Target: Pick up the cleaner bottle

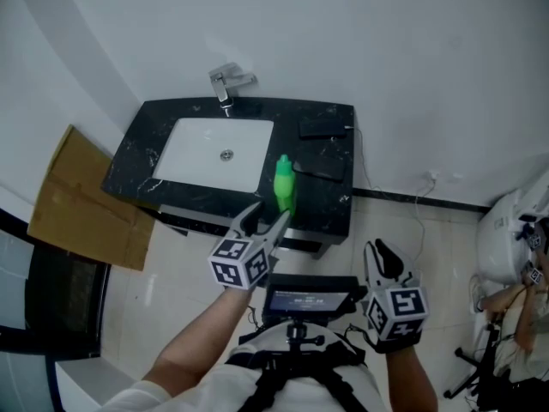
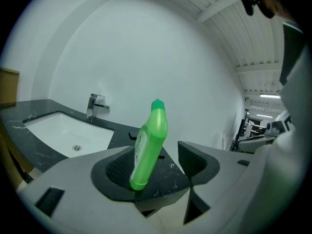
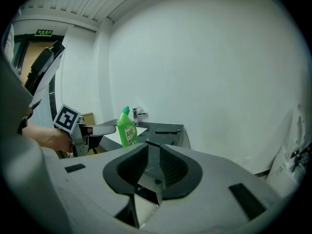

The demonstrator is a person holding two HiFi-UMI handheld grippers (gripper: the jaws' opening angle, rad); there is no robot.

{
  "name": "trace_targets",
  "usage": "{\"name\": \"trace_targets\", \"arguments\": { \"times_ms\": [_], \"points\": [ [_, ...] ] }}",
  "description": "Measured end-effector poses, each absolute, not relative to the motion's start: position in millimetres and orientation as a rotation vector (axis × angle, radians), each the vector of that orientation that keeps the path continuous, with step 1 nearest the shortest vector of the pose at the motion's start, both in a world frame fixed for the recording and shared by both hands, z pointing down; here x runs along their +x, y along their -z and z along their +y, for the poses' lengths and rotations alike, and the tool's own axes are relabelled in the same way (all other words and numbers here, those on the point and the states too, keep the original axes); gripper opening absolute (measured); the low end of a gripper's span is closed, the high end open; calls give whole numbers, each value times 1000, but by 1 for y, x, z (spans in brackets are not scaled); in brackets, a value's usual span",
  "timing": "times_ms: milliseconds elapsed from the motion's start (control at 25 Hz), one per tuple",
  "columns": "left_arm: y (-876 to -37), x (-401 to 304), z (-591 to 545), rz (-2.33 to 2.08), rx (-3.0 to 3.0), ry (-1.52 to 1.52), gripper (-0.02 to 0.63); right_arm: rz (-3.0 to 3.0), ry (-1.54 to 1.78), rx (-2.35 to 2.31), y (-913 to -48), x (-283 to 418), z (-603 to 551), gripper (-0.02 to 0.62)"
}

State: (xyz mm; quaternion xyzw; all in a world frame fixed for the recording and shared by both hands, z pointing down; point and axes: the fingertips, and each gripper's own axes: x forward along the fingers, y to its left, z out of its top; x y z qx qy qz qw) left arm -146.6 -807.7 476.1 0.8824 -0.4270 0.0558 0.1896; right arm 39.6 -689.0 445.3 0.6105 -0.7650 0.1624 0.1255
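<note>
The cleaner bottle (image 1: pixel 285 183) stands upright near the front edge of the black counter (image 1: pixel 330 191), just right of the white sink (image 1: pixel 202 148), close to the centre of the head view.

The left gripper (image 1: pixel 268 217) sits just below it in that view, its jaws spread wide and nothing pressed between them. In the left gripper view the bottle (image 2: pixel 148 145) shows in the gap, closer to the left pad, and I judge it not yet gripped. The right gripper (image 1: pixel 382 260), at the lower right, has its jaws drawn together on nothing.

To do this step well, the left gripper should probably go forward until the bottle's body is centred between the pads, then close on the wide middle rather than the neck. A nudge from one pad could tip the bottle off the front edge, so a level, straight approach seems safest.
</note>
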Motion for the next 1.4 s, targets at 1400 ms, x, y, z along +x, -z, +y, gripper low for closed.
{"name": "trace_targets", "arguments": {
  "times_ms": [1400],
  "points": [
    [-500, -109, -872, -1326, 2496, -243, 296, -2148, -497, 1848, -453, 62, -674, 72]
  ]
}}
